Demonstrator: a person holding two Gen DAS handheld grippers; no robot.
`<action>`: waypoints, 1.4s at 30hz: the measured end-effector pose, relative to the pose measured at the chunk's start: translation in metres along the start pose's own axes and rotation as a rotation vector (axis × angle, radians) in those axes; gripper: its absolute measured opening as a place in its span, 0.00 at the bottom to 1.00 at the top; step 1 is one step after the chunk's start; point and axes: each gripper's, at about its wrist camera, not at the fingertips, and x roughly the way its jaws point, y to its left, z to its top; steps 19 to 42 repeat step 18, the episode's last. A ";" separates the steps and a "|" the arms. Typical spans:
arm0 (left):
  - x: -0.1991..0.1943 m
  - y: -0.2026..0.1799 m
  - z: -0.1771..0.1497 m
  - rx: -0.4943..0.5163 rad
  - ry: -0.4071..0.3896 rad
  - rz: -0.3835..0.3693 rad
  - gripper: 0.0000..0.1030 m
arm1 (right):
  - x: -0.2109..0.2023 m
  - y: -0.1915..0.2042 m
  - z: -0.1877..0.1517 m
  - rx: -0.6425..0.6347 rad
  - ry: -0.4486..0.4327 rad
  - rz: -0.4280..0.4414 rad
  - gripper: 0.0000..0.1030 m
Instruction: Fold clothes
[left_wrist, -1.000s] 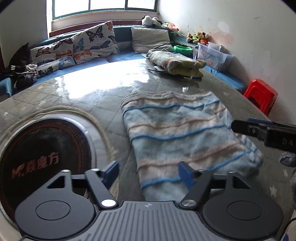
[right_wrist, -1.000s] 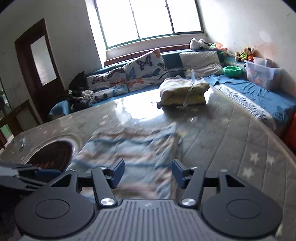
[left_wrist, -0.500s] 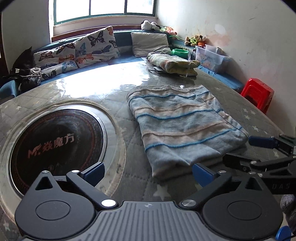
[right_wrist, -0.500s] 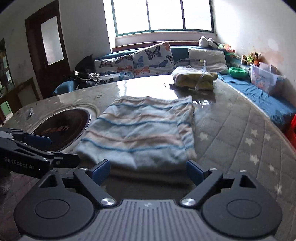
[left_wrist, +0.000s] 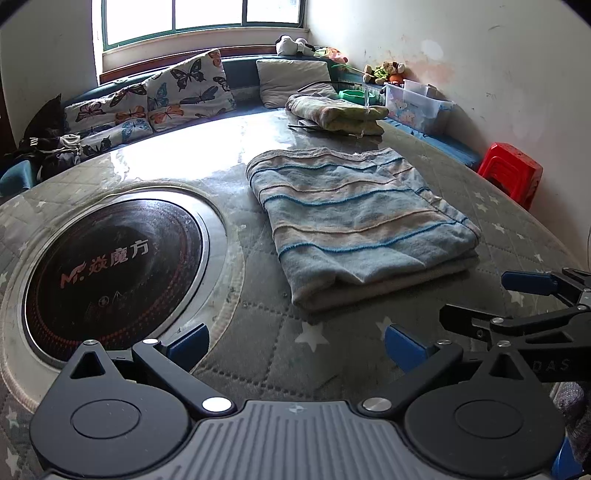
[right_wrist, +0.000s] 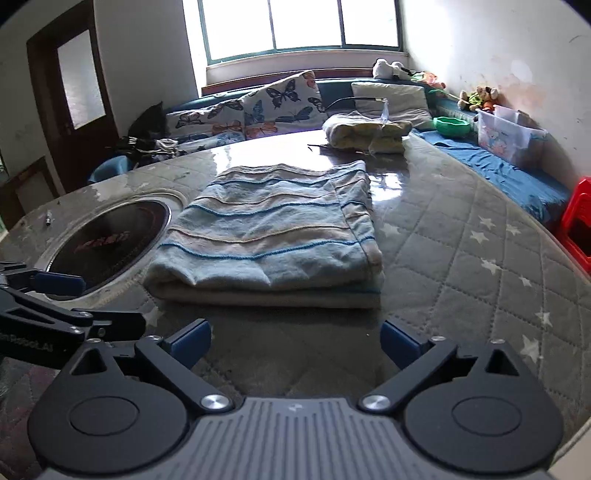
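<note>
A pale blue garment with blue and cream stripes (left_wrist: 360, 218) (right_wrist: 273, 236) lies folded into a flat rectangle on the round quilted table (left_wrist: 332, 354) (right_wrist: 461, 258). My left gripper (left_wrist: 295, 341) is open and empty, a short way back from the garment's near left corner. My right gripper (right_wrist: 295, 338) is open too, with nothing between its blue fingertips, just in front of the folded near edge. In the left wrist view the right gripper (left_wrist: 513, 299) shows at the right edge. The left gripper (right_wrist: 66, 295) enters at the left of the right wrist view.
A round black hotplate with red lettering (left_wrist: 110, 266) (right_wrist: 110, 240) is sunk into the table left of the garment. A second folded bundle (left_wrist: 336, 114) (right_wrist: 365, 131) lies at the far side. Cushioned benches ring the table; a red stool (left_wrist: 511, 171) and a plastic box (left_wrist: 413, 103) stand right.
Both grippers have opened wide and pulled back from the garment toward the table's near edge. The garment now lies released and folded flat.
</note>
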 end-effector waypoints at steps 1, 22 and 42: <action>-0.001 -0.001 -0.001 0.001 0.000 0.002 1.00 | -0.001 0.000 -0.001 0.002 0.002 -0.005 0.97; -0.008 -0.006 -0.015 -0.002 0.006 -0.005 1.00 | -0.008 0.004 -0.011 0.009 -0.003 -0.063 1.00; -0.008 -0.006 -0.015 -0.002 0.006 -0.005 1.00 | -0.008 0.004 -0.011 0.009 -0.003 -0.063 1.00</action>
